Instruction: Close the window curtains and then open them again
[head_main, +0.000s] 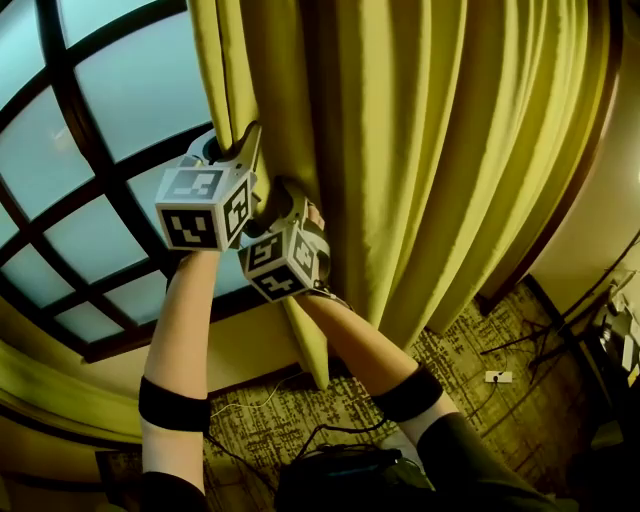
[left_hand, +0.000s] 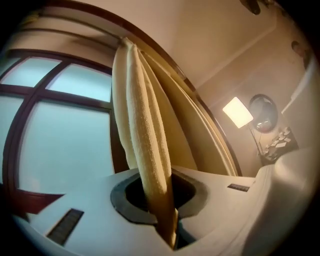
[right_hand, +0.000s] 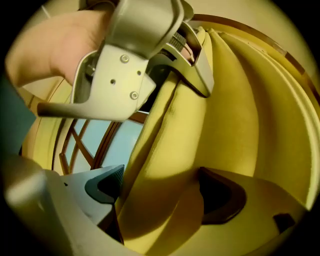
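Note:
A yellow-green curtain (head_main: 430, 150) hangs in thick folds beside the window (head_main: 110, 90). My left gripper (head_main: 245, 150) is raised at the curtain's left edge. In the left gripper view it (left_hand: 167, 210) is shut on a narrow fold of the curtain (left_hand: 145, 135), which runs up from between the jaws. My right gripper (head_main: 300, 215) sits just below and right of the left. In the right gripper view its jaws (right_hand: 160, 195) stand wide around a thick fold of curtain (right_hand: 235, 115), and the pads do not visibly press on it. The left gripper (right_hand: 130, 65) shows above it.
The window has a dark wooden frame with crossing bars (head_main: 75, 120). Below lie a patterned carpet (head_main: 470, 340), cables and a white socket block (head_main: 497, 377). A lit lamp (left_hand: 237, 111) shows in the room to the right. A wall borders the curtain on the right.

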